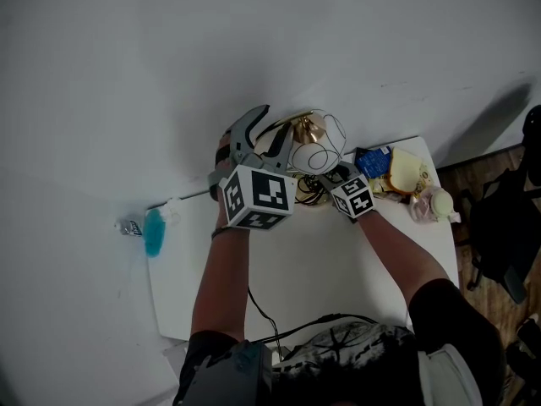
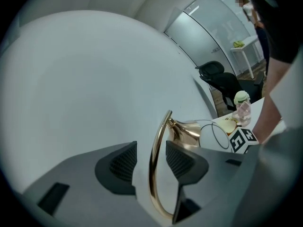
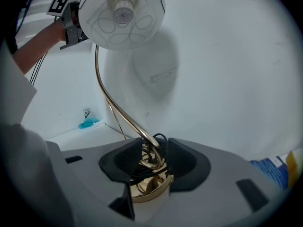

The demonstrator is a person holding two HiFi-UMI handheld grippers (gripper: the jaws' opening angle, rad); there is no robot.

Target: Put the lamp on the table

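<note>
L hand-held gripper (image 2: 152, 161): jaws wide apart, gold stem of lamp (image 3: 122, 15) between pads, not pinched. R hand-held gripper (image 3: 150, 159): also wide, straddling lamp base w/ coiled cord. Lamp seems set on surface (image 1: 321, 269), 12 o'clock edge by wall. Prob. release step; next, back both out w/o snagging stem or cord. Blue packet (image 1: 372, 161) and yellow item (image 1: 408, 172) crowd 2 o'clock; teal cloth (image 1: 154, 231) at 9.

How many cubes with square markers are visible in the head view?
2. One cube sits on the left gripper, left of the lamp; the other cube sits on the right gripper, at the lamp's right. None seems hidden.
</note>
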